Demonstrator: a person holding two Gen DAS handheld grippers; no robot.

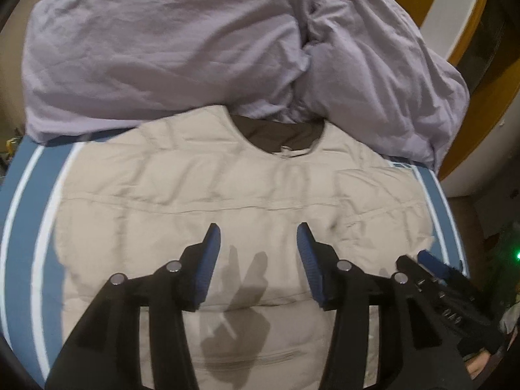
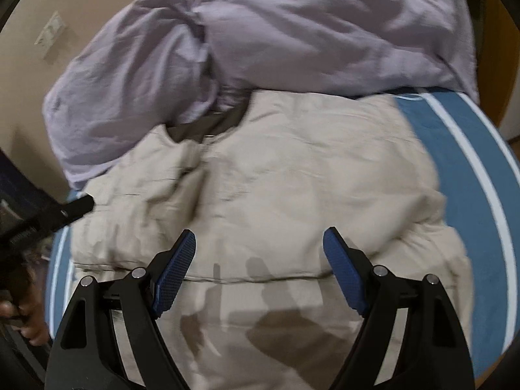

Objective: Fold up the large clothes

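Observation:
A beige quilted jacket (image 1: 227, 195) lies flat on the bed with its dark-lined collar (image 1: 279, 133) at the far side. It also shows in the right wrist view (image 2: 292, 178), where it looks partly folded, with rumpled layers. My left gripper (image 1: 259, 232) is open and empty, hovering above the jacket's middle. My right gripper (image 2: 260, 239) is open and empty above the jacket's near part. The right gripper also shows at the right edge of the left wrist view (image 1: 435, 263). The left gripper's tip shows at the left of the right wrist view (image 2: 78, 206).
A crumpled lilac duvet (image 1: 195, 42) is heaped behind the jacket, also in the right wrist view (image 2: 292, 32). The bed cover is blue with white stripes (image 1: 29, 201). A wooden door frame (image 1: 468, 48) stands at the far right. A beige wall with a switch plate (image 2: 50, 34) is at the left.

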